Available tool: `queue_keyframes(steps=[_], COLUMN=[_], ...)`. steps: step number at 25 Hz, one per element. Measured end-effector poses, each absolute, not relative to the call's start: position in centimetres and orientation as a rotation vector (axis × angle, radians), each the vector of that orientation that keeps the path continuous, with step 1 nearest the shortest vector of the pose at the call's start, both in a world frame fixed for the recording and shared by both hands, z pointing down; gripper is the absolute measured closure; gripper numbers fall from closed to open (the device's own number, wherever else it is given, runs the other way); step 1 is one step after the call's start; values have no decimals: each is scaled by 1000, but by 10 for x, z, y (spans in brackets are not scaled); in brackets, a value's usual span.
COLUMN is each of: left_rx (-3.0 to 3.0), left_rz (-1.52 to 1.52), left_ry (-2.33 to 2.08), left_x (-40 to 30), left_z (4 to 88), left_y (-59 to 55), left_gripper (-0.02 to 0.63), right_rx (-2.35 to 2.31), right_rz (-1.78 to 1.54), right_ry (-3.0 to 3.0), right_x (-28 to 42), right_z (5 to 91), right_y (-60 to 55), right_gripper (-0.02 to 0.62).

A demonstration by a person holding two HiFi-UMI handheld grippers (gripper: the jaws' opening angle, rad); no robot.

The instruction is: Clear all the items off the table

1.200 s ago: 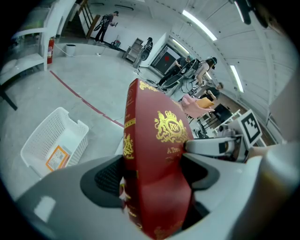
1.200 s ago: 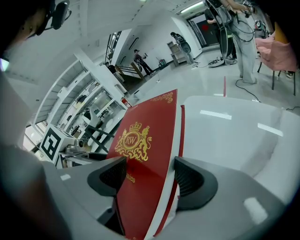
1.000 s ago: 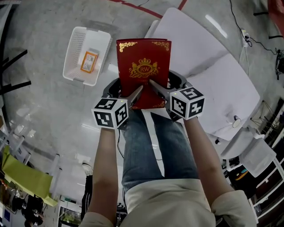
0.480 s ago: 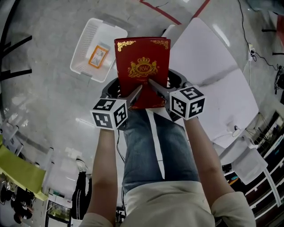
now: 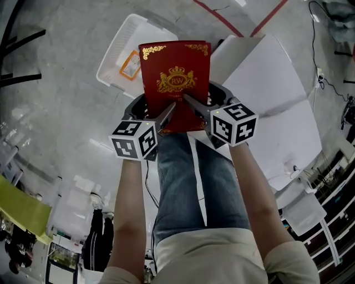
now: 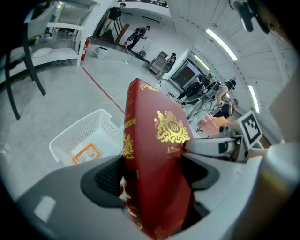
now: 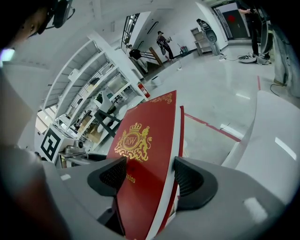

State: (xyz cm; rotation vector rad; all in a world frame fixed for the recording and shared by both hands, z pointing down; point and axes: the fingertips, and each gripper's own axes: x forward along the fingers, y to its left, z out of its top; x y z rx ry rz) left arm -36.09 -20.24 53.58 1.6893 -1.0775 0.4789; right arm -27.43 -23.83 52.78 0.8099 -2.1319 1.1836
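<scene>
Red box [image 5: 175, 83] held in the air by both grippers, off the table [image 5: 266, 83].

The box, red with a gold crest on its face, stands nearly upright in front of the person's knees, its lower end caught from both sides. The left gripper [image 5: 166, 113] is clenched on it, one pad on the spine side and the other on the crest face; the right gripper [image 5: 188, 102] grasps it too, its pads pressed to the front and back. In the head view the white basket [image 5: 119, 50] sits on the grey floor just up and left of the box, with an orange-labelled packet [image 5: 130, 64] lying inside. The white table stretches to the right. A red line [image 5: 219, 16] crosses the floor beyond.
</scene>
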Motion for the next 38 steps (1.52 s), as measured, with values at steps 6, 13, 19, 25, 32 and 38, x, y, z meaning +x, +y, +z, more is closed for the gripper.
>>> queue_keyframes(steps=[6,13,19,25,32,38], left_rx=[1658,1628,1612,1583,1537,1528], left_rz=[468,462,468,460,438,434], left_ry=[-1102,-1117,-1130,-1146,-1161,-1163], left_x=[-403,-414,-416,-433,-470,-477], left_z=[548,563,579,594,629,650], left_y=[-208,-208,-208,-210,-214,-221], left_gripper=[216,216,216,216,216,216], right_rx=[768,728,709,679,629,625], right_rz=[1175,1175,1182,1181,1174,1172], right_ry=[-2124,-2109,-2099,-2088,-2075,-2064], right_x=[-318,-330,-333,-351,-390,-398], right_z=[540,556,574,589,624,646], right_y=[-246,-249,-250,-255,-262,-269], right_gripper=[272,272,272,272,270,270])
